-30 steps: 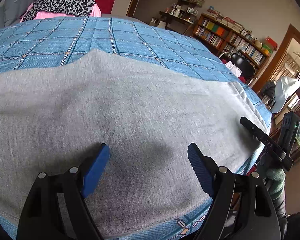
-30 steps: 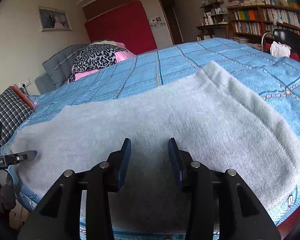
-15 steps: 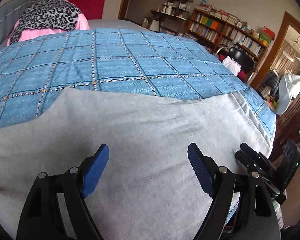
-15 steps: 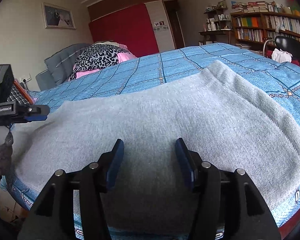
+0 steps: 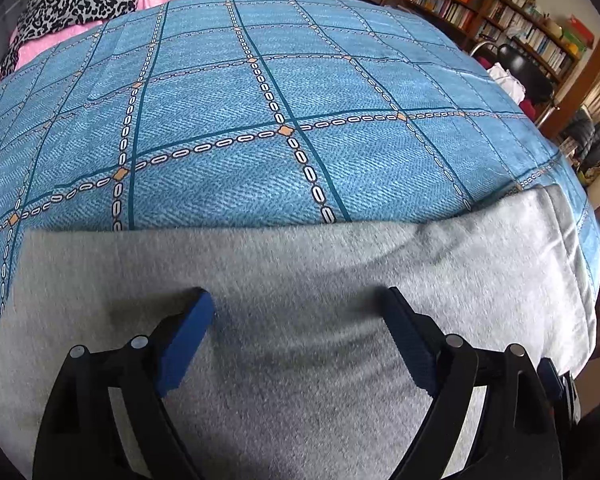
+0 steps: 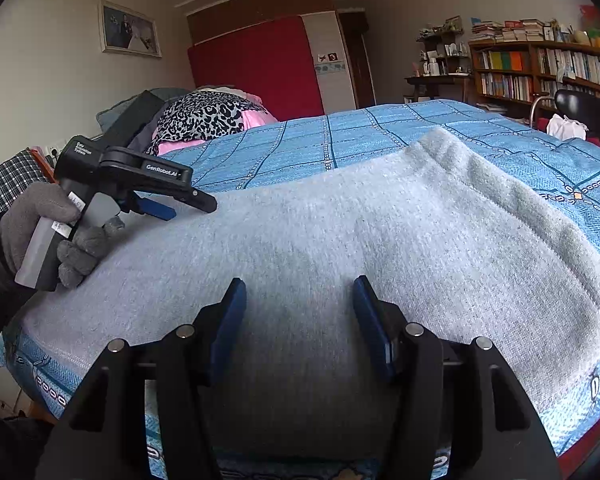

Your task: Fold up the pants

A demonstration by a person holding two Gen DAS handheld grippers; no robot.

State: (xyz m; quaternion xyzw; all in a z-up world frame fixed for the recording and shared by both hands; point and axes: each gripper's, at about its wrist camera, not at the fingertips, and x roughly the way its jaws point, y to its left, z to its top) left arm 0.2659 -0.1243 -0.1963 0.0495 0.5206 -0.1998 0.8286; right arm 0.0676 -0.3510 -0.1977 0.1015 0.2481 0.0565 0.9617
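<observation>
Grey fleece pants (image 5: 300, 264) lie flat along the near side of a blue checked bedspread (image 5: 260, 120). My left gripper (image 5: 296, 300) points down over the cloth; its jaws are opening and hold nothing. In the right wrist view the pants (image 6: 380, 220) stretch from the left to a ribbed end (image 6: 500, 188) on the right. There the left gripper (image 6: 188, 208) hovers over their left part, held by a grey-gloved hand (image 6: 40, 216). My right gripper (image 6: 299, 284) stands open low over the pants' near edge, with only flat cloth between its blue pads (image 6: 232, 312).
A leopard-print and pink pile (image 6: 208, 120) lies at the head of the bed. Bookshelves (image 6: 540, 76) and a black chair (image 6: 580, 108) stand beyond the far right side. The bed's near edge (image 6: 44, 384) drops off just below the pants.
The left gripper has swept sideways along the pants toward the right gripper, so more blue bedspread shows beyond them. The right gripper's jaws have widened; it stays in place.
</observation>
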